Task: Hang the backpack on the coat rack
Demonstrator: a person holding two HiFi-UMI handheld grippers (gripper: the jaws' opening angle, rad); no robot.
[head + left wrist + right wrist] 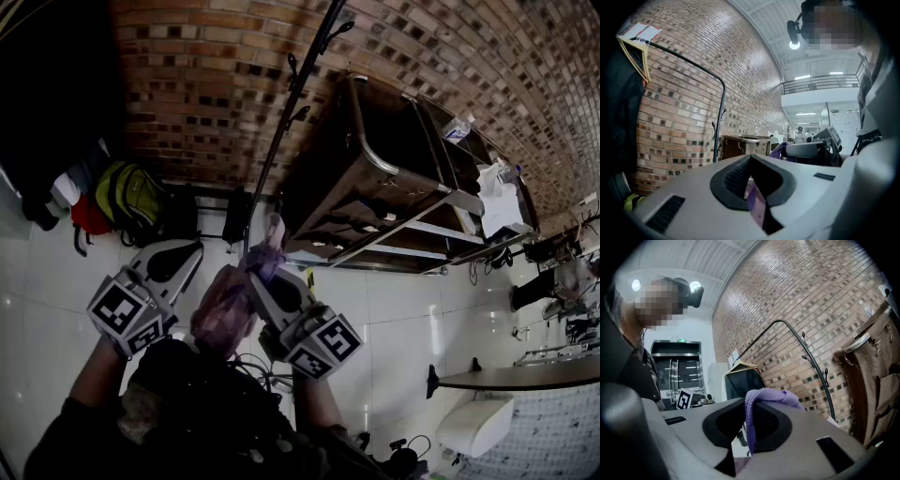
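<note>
A purple backpack [225, 305] hangs between my two grippers above the white tiled floor. My right gripper [262, 272] is shut on its purple strap [773, 397], which loops up over the jaws [749, 411]. My left gripper [192, 248] is beside the backpack on the left. Its jaws meet at the tip [750, 159]; purple fabric [757, 206] shows through the gap behind them, and I cannot tell whether it is pinched. The black coat rack [291, 103] stands just ahead against the brick wall, with small hooks [302, 112] up its pole [811, 359].
A yellow-green backpack [131, 197] and a red bag [91, 217] lie at the wall's foot on the left, under dark hanging garments [47, 94]. A brown metal-framed cabinet [375, 178] stands right of the rack. A white table [525, 375] is at lower right.
</note>
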